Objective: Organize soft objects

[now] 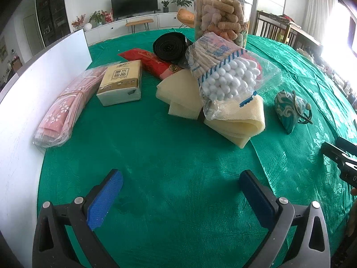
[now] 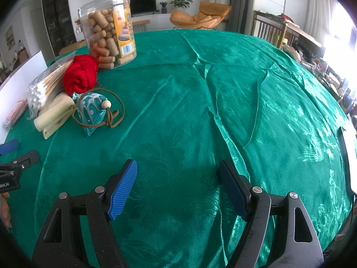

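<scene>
I have both grippers hovering low over the green-clothed desk [image 1: 156,156], jaws wide and holding nothing. My left gripper [image 1: 180,192] faces the pile: tissue pack [image 1: 120,82], folded cream cloths [image 1: 185,96] under the cotton swab bag [image 1: 223,76]. The teal drawstring pouch [image 2: 93,114] lies up and left of my right gripper [image 2: 178,185], between the two, its long axis tilted toward me. I judge the right nearer.

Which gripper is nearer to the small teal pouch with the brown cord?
Probably right, narrowly. The right gripper hovers open beside the teal pouch; the left gripper, also open, sits further across the table from it.
</scene>
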Demonstrator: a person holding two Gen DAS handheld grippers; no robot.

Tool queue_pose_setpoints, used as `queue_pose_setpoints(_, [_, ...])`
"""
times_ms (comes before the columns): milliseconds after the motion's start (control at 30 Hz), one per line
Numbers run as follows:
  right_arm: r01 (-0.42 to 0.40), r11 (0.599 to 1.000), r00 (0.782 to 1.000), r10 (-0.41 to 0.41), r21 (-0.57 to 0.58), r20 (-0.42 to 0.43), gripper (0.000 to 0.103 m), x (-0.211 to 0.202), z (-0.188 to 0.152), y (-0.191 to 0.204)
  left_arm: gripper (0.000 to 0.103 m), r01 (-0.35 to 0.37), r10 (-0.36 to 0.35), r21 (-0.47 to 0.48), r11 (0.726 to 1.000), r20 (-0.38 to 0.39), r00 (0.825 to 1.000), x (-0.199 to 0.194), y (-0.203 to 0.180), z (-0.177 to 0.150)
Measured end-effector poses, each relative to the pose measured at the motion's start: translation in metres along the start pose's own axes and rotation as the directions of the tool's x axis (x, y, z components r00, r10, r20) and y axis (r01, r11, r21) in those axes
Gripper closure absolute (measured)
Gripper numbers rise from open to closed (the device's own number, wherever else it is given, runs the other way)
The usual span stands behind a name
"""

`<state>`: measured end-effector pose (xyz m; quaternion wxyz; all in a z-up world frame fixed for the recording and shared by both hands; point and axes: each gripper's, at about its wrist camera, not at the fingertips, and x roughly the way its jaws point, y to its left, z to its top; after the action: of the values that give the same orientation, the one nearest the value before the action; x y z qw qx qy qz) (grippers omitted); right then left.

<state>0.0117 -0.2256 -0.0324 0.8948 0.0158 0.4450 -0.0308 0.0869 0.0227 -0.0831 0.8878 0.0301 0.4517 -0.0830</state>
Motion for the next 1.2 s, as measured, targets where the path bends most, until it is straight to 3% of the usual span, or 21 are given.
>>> queue_pose_setpoints(1200, [-0.005,1.0,1.0,0.005,-0.003,-0.002,0.023,0.0018,0.0004,0.0017,0.0,0.001,-0.001,0.0,1.0,0.001,1.0,0.0003,-0.0002,0.0001])
